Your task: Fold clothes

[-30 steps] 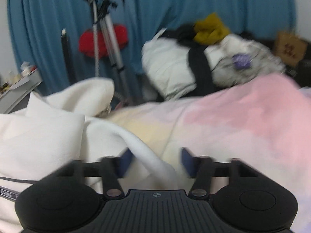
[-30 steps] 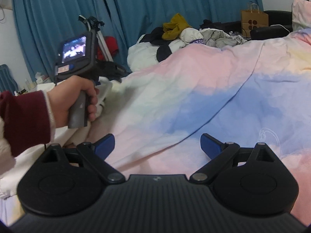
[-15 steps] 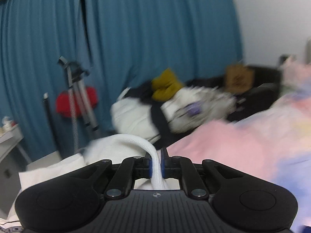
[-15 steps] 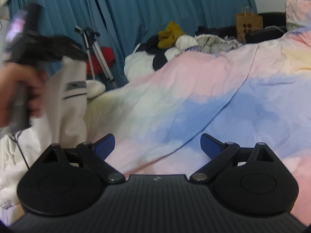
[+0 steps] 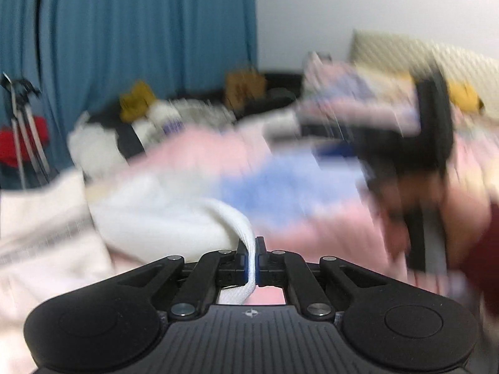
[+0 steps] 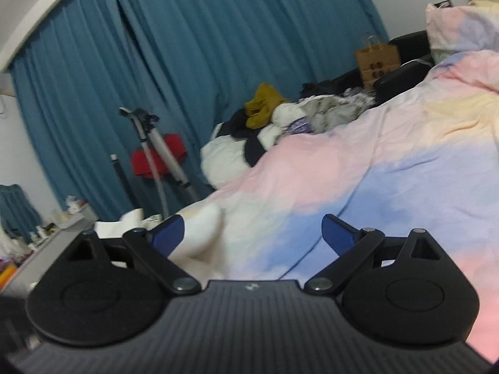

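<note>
My left gripper [image 5: 251, 260] is shut on a ribbed edge of a white garment [image 5: 174, 218], which trails off to the left over the bed. The view is blurred by motion. My right gripper [image 6: 252, 233] is open and empty, held above the pastel duvet [image 6: 389, 171]. A bit of the white garment [image 6: 202, 227] lies just beyond its left finger. In the left wrist view the right gripper [image 5: 430, 143] shows as a dark blur at the right, held by a hand in a dark red sleeve.
A pile of clothes [image 6: 280, 124] lies at the far end of the bed. A tripod [image 6: 152, 152] and a red item [image 6: 159, 155] stand by the blue curtain [image 6: 187, 46]. A brown paper bag [image 6: 377, 59] is at the back right. A cluttered shelf [image 6: 46, 227] is at the left.
My left gripper closed on the white garment's edge and has swung right with it. My right gripper stays open and has tilted; the left hand has left its view.
</note>
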### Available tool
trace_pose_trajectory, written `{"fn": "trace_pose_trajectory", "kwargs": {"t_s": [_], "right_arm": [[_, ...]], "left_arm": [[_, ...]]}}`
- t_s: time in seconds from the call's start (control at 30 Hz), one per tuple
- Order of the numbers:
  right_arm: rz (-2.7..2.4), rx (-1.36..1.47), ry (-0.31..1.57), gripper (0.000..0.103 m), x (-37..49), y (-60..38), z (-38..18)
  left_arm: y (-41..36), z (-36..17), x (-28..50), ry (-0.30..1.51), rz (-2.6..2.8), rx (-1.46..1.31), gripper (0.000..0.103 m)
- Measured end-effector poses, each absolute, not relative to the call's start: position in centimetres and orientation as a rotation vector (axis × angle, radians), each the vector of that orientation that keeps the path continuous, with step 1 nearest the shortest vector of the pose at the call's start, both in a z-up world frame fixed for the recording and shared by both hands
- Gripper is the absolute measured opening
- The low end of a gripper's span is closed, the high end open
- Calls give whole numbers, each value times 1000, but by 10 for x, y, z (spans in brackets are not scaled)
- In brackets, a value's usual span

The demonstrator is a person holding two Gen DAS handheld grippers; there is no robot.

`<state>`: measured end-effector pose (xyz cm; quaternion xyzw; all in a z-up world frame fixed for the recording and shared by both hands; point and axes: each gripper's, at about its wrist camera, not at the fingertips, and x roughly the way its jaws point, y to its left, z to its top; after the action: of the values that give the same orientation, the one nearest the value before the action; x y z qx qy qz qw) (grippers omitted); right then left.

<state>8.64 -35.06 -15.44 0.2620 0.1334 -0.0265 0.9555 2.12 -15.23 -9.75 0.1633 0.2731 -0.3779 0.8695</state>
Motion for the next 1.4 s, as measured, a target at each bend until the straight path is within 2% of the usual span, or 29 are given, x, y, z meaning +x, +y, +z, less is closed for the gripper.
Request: {"fn": "trace_pose_trajectory", "kwargs": {"t_s": [0.1,0.27,0.4,0.67,0.77,0.83,0.87,0.9,1.0,1.27,1.37,1.4], "right_arm": [[61,549,305,96,93,-340,-156],[212,515,396,96,133,-314,-165],[234,514,494,78,188,-303,-186],[270,597,607,77,293,-304,-240],[277,588,631,60,317,-301,-256],[301,588,624,43,324,-300,-262],[311,589,617,23,326,-300,-263],[319,593,604,12,326,-301,-261],[327,590,539,9,320,-305,-247],[150,637,243,8,261,-367,-174],[0,678,182,8,225,-411,-164],[-54,699,172,8,213,-427,-164]], "left_arm": [[-144,-122,14,635,-785,371,4],[-143,-125,25,668,-806,322,4],[-142,-128,36,687,-820,281,4],[-138,-147,60,744,-848,228,4],[-138,-159,71,774,-863,205,4],[-137,-164,72,786,-872,193,4],[-136,-165,72,785,-875,186,4],[-134,-165,69,783,-877,174,4],[-129,-165,73,773,-880,137,4],[-135,-148,80,636,-899,92,6],[-141,-146,88,609,-895,86,11],[-145,-147,91,608,-898,86,20]]}}
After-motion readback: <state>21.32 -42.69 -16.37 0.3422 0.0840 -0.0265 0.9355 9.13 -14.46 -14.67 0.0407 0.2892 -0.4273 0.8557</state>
